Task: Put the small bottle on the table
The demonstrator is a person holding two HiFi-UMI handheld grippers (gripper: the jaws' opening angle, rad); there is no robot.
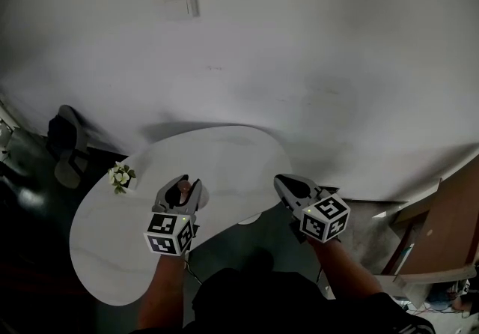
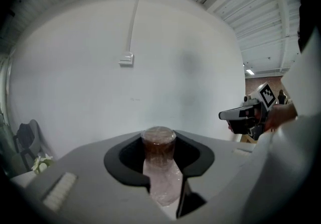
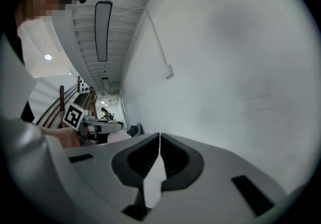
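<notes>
My left gripper (image 1: 185, 189) is shut on a small clear bottle (image 2: 159, 165) with brownish contents and a round cap; the bottle (image 1: 184, 191) stands upright between the jaws. The gripper hangs above the near part of the white curved table (image 1: 224, 160). Whether the bottle touches the tabletop I cannot tell. My right gripper (image 1: 288, 186) hovers at the table's right edge with its jaws shut and nothing between them (image 3: 158, 142). Each gripper shows in the other's view: the right gripper (image 2: 244, 115) and the left gripper (image 3: 85, 123).
A small pot of white flowers (image 1: 120, 175) stands at the table's left edge. A dark chair (image 1: 66, 145) sits on the floor to the left. A white wall with a switch box (image 1: 180, 3) rises behind. Wooden furniture (image 1: 449, 235) stands at the far right.
</notes>
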